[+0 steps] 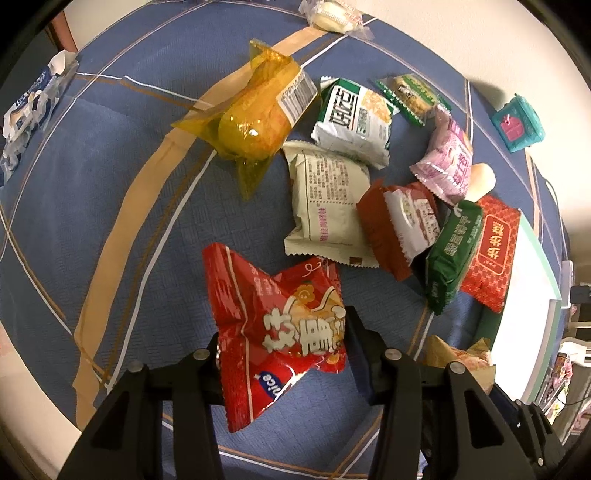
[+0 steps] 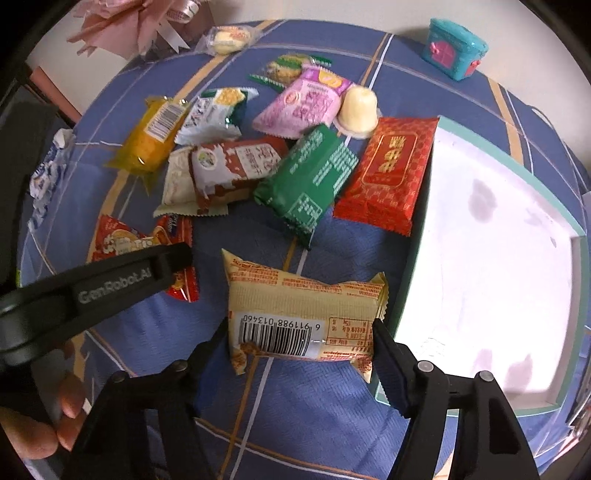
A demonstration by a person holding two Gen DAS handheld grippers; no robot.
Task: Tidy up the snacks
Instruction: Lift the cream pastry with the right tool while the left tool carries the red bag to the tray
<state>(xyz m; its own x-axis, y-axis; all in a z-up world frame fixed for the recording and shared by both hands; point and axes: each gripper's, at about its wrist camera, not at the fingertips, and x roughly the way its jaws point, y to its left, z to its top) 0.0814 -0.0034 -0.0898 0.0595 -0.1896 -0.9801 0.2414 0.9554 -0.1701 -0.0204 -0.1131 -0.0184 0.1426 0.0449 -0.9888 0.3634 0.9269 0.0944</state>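
Observation:
My left gripper (image 1: 284,339) is shut on a red snack bag (image 1: 273,328) and holds it just above the blue tablecloth. It also shows in the right wrist view (image 2: 144,236) with the left gripper arm (image 2: 110,280) across it. My right gripper (image 2: 299,332) is shut on a cream-yellow snack packet (image 2: 303,310), next to the white box (image 2: 491,266) with a teal rim. A pile of snacks lies beyond: orange packet (image 1: 255,122), cream packet (image 1: 328,203), dark red packet (image 1: 399,225), green packet (image 1: 450,251), red flat packet (image 1: 491,251).
A teal toy chest (image 2: 456,48) stands at the far right. A blue-white wrapper (image 1: 33,107) lies at the left edge. A clear-wrapped pastry (image 1: 332,16) lies at the far edge. A pink packet (image 2: 303,107) and a white jelly cup (image 2: 358,109) sit behind the pile.

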